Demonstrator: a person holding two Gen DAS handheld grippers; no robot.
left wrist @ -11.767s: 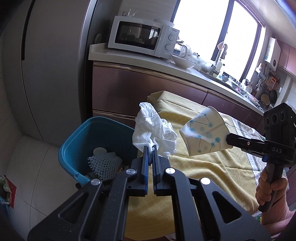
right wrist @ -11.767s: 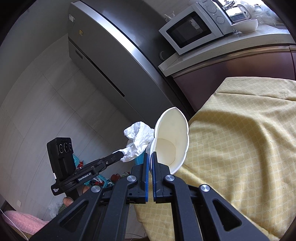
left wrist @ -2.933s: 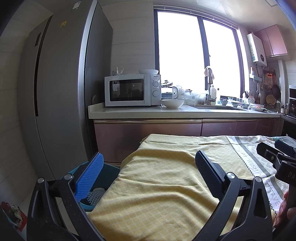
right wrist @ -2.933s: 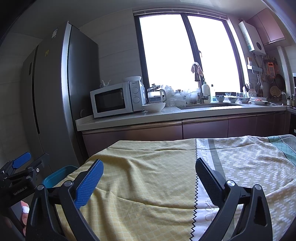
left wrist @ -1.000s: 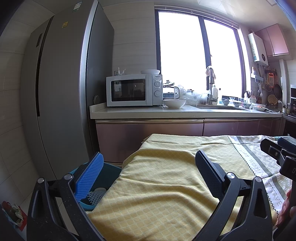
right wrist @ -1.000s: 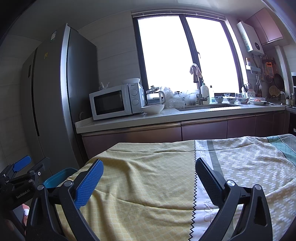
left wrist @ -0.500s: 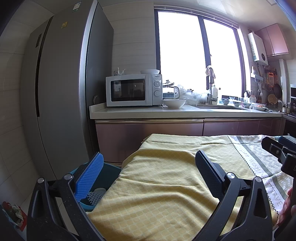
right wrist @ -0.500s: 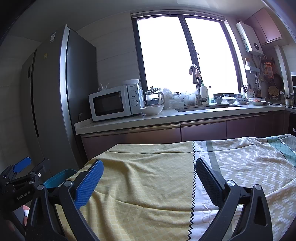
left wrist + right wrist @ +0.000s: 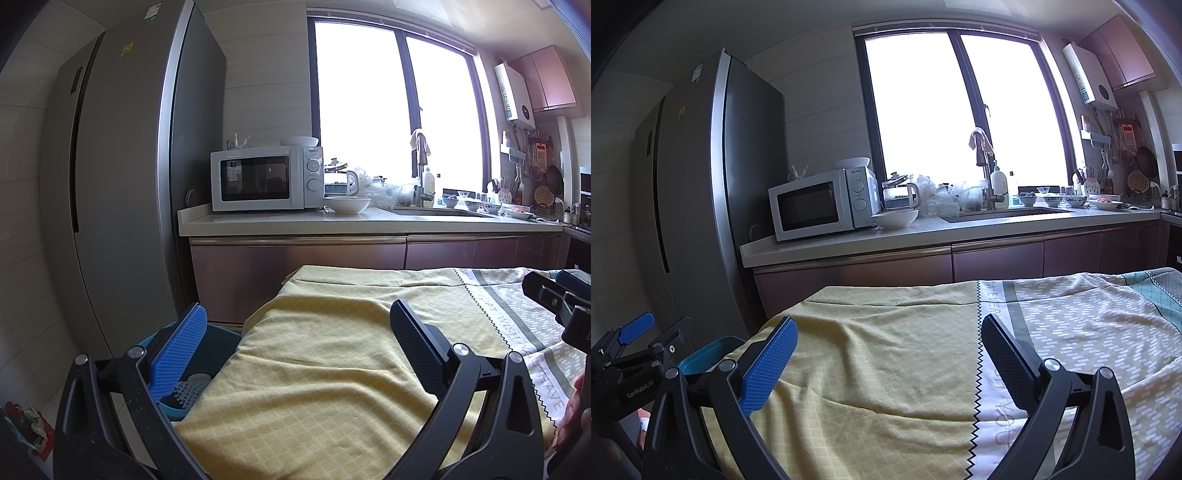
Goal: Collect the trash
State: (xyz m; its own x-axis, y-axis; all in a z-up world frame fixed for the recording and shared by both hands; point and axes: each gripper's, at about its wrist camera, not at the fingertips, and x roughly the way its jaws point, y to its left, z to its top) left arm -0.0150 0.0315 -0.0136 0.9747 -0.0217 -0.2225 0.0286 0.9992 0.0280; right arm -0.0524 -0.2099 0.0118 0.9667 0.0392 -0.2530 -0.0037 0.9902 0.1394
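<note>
Left wrist view: worktop (image 9: 332,350) under its yellow cloth shows no trash; blue bin (image 9: 218,341) beside its left edge holds white mesh (cup and tissue unseen). Left tongs (image 9: 295,345) and right tongs (image 9: 888,363) both gape empty. Risk: unseen scraps missed. Versus earlier: both loads released, views levelled.

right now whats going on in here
A person holds a gripper in each hand over a table covered with a yellow cloth. The left gripper and the right gripper are both open and hold nothing. No trash shows on the cloth. A blue bin stands at the table's left end with some mesh trash inside. Collecting looks done or paused.
</note>
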